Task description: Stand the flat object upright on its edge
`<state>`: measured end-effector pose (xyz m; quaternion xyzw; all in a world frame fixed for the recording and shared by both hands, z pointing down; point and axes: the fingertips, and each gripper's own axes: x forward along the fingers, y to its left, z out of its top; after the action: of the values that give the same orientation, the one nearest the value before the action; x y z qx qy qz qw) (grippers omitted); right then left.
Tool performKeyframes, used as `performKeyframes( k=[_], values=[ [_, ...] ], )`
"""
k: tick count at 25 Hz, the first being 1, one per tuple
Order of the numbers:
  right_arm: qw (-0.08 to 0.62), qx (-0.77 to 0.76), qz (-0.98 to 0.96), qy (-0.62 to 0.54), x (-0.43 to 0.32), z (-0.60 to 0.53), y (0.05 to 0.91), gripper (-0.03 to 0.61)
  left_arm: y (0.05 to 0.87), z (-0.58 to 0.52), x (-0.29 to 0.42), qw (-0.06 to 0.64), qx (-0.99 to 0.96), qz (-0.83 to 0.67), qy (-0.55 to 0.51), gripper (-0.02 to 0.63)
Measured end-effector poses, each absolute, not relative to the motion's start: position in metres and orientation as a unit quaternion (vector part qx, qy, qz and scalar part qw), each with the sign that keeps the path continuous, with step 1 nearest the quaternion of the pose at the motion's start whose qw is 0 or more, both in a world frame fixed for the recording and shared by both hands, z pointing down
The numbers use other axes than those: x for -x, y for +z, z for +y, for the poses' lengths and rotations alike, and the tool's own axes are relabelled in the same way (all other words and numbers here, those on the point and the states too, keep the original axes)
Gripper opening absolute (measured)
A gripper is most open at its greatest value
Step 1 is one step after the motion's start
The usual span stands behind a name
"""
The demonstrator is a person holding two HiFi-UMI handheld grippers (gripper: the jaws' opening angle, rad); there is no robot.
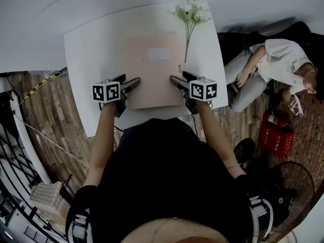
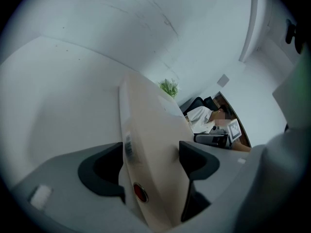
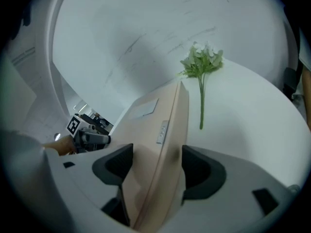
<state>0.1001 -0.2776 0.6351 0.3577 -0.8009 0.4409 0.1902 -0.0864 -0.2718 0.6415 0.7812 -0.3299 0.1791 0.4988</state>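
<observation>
The beige folder (image 1: 152, 77) is lying lengthwise down the middle of the white table (image 1: 91, 49), label face up. Its far end is reaching toward the far edge and its near end is stopping short of the near edge. The left gripper (image 1: 134, 83) is clamping the folder's near left corner and the right gripper (image 1: 175, 80) its near right corner. In each gripper view the folder is filling the gap, one pad pressing on the top face and the other on the underside, so the near end is apparently riding just clear of the table. A flower sprig (image 1: 191, 15) is lying at the far right corner, its stem just beside the folder's right side.

The step in hand looks like the tip-up. To do it well, both hands should be rising together, swinging the near end up while the far edge is staying planted as the pivot — an uneven lift is likely to twist the folder or skid it toward the sprig. Letting go should be waiting until the folder is balancing on that edge.
</observation>
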Motion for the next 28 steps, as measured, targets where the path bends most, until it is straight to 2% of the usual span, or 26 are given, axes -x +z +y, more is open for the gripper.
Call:
performKeyframes(
  k=[19,28],
  values=[
    [0.204,-0.352,-0.762,0.504,-0.103,-0.279,0.643,0.276,0.645,-0.271,0.084,0.533,-0.764,-0.322,0.172,0.341],
    [0.216,-0.347,-0.777,0.479,-0.094,-0.283,0.622,0.27,0.631,-0.265,0.089,0.53,-0.763,-0.329,0.168,0.341]
  ],
)
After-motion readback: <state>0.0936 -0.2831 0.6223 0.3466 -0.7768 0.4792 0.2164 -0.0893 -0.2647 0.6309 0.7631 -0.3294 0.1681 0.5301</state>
